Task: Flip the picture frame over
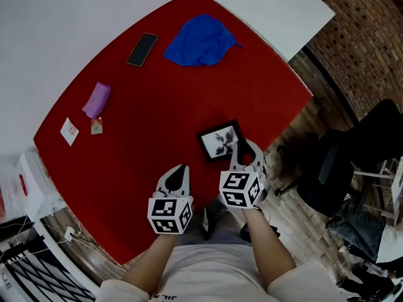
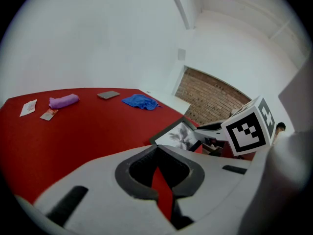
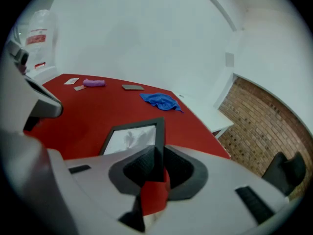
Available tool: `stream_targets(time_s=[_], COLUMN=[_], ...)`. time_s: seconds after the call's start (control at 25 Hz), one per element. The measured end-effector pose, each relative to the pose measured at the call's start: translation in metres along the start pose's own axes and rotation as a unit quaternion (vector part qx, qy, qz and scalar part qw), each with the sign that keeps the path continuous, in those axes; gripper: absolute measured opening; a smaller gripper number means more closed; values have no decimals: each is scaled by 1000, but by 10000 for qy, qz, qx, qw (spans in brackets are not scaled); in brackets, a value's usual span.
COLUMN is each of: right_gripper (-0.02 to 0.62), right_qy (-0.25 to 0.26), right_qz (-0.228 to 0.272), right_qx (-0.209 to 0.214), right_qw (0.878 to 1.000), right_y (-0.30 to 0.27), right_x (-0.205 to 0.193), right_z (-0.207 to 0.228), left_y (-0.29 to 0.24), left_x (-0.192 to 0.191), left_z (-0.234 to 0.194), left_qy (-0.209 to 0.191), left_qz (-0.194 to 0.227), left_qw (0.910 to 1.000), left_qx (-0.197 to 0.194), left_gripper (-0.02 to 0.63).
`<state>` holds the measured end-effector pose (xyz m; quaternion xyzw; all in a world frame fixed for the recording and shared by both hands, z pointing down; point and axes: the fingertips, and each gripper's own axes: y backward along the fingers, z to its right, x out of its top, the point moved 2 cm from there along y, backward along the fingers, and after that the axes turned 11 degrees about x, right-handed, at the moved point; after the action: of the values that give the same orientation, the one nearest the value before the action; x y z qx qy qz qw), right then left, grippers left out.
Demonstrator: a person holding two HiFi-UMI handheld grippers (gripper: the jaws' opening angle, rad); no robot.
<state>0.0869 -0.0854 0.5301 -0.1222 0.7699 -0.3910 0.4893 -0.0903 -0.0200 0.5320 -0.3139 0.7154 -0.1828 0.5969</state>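
The black picture frame [image 1: 217, 142] shows its picture side, a dark flower on white, near the front right edge of the red table [image 1: 126, 143]. My right gripper [image 1: 244, 151] is shut on the frame's right edge. In the right gripper view that edge [image 3: 159, 131] runs straight into the jaws, which close on it [image 3: 157, 168], and the frame looks raised on that side. My left gripper [image 1: 178, 175] is shut and empty, to the left of the frame and apart from it. The left gripper view has the frame [image 2: 178, 135] beyond its closed jaws [image 2: 156, 175].
A blue cloth [image 1: 201, 39], a dark phone [image 1: 142, 49], a purple object [image 1: 96, 99] and two small cards [image 1: 70, 131] lie at the far side of the table. A white desk [image 1: 271, 5] adjoins the back. A black office chair [image 1: 352, 162] stands on the floor at right.
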Motion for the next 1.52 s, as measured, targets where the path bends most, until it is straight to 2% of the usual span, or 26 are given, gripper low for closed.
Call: stream_targets(time_s=[0.28, 0.4, 0.6, 0.8, 0.96, 1.32, 1.52], right_gripper=[66, 66, 66, 66, 66, 66, 66], right_qy=[-195, -207, -309, -423, -522, -481, -477], right_qz=[-34, -34, -43, -58, -68, -78, 22], right_qx=[-27, -57, -24, 49, 134, 293, 464], right_qw=[9998, 9998, 9995, 9991, 9985, 9984, 9978], right_y=[-3, -3, -1, -2, -1, -4, 0], right_x=[-1, 0, 0, -1, -1, -3, 7], right_z=[-4, -4, -6, -10, -14, -26, -31], left_y=[-2, -5, -15, -36, -57, -83, -83], left_x=[4, -4, -18, -35, -47, -63, -63], left_z=[-7, -5, 4, 14, 24, 24, 22], left_qy=[-13, -23, -283, -277, -437, -415, -459], left_qz=[52, -68, -198, -413, -627, -1056, -1042], left_qw=[10000, 10000, 9992, 9981, 9961, 9926, 9926], left_qx=[2, -51, -180, -355, -444, -438, -418], left_gripper=[6, 6, 6, 6, 6, 6, 6])
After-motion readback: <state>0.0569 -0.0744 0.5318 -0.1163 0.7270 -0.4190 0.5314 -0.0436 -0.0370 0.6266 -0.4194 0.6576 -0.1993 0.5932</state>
